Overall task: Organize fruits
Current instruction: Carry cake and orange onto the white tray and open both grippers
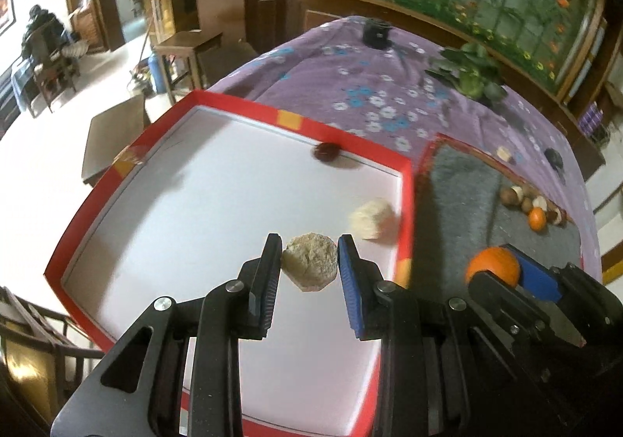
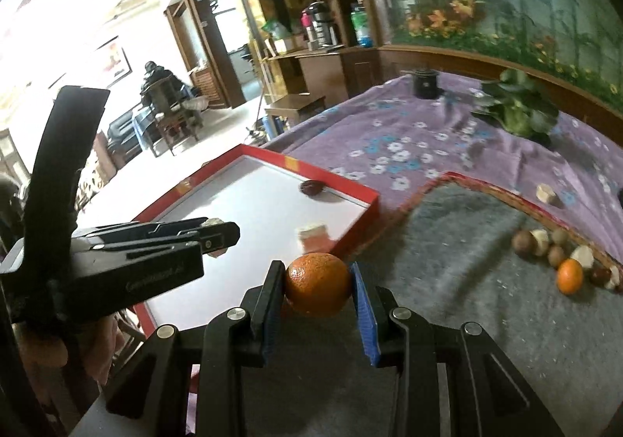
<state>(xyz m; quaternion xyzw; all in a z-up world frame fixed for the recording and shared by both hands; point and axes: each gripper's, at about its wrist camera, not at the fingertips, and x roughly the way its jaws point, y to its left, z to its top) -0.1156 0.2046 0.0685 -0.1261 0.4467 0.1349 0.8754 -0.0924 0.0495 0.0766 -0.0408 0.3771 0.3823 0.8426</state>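
My left gripper is shut on a pale beige chunk and holds it above the white floor of the red-rimmed tray. A second pale chunk and a dark red fruit lie in that tray. My right gripper is shut on an orange above the grey mat, just right of the tray. The orange also shows in the left wrist view. The left gripper appears at the left of the right wrist view.
A small orange and several brown and pale nuts lie at the mat's far right edge. A pale chunk, a leafy plant and a black object sit on the purple flowered cloth. Furniture stands beyond the table.
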